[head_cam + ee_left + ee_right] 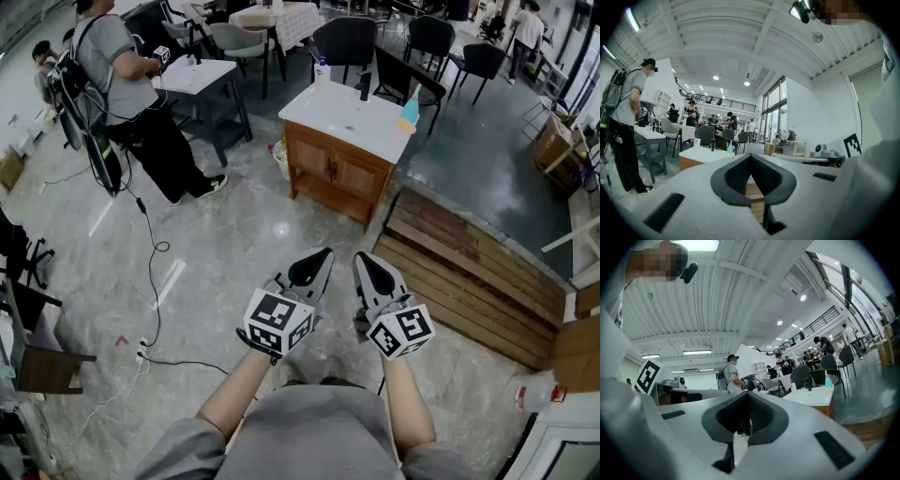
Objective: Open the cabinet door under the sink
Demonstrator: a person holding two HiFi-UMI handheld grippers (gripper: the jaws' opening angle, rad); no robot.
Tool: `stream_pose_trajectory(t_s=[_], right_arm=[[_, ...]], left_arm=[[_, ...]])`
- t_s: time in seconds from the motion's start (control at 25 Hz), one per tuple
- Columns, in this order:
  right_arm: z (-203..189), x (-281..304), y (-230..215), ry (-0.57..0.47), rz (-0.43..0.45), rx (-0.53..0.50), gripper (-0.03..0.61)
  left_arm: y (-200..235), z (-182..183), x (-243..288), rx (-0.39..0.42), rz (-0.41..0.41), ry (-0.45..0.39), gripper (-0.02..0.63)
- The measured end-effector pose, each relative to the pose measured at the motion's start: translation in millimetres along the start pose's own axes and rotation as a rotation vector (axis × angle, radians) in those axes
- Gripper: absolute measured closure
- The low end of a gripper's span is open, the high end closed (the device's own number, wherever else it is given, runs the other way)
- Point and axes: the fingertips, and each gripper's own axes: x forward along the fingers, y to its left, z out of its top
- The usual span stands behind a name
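Note:
A wooden cabinet with a white sink top stands on the floor some way ahead of me, and its two front doors are closed. I hold both grippers side by side at waist height, pointing level toward it and well short of it. The left gripper is shut with nothing in it, and so is the right gripper. In the left gripper view the pads meet at the tip, with the cabinet far off at the left. In the right gripper view the sink top shows at the right.
A black faucet and a blue bottle stand on the sink top. A person with a backpack stands at a grey table to the left. A wooden plank platform lies at the right. Cables trail over the floor at the left.

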Motion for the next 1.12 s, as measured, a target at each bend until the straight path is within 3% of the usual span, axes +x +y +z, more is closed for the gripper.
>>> stream_pose_trajectory(t_s=[0.52, 1.12], right_arm=[[-1, -9, -24, 0.002, 0.015, 0.046, 0.569], [-14, -6, -88, 0.040, 0.038, 0.119, 0.569]], left_arm=[[-9, -9, 17, -0.040, 0.025, 0.016, 0.607], [-9, -27, 71, -0.057, 0.082, 0.059, 0.607]])
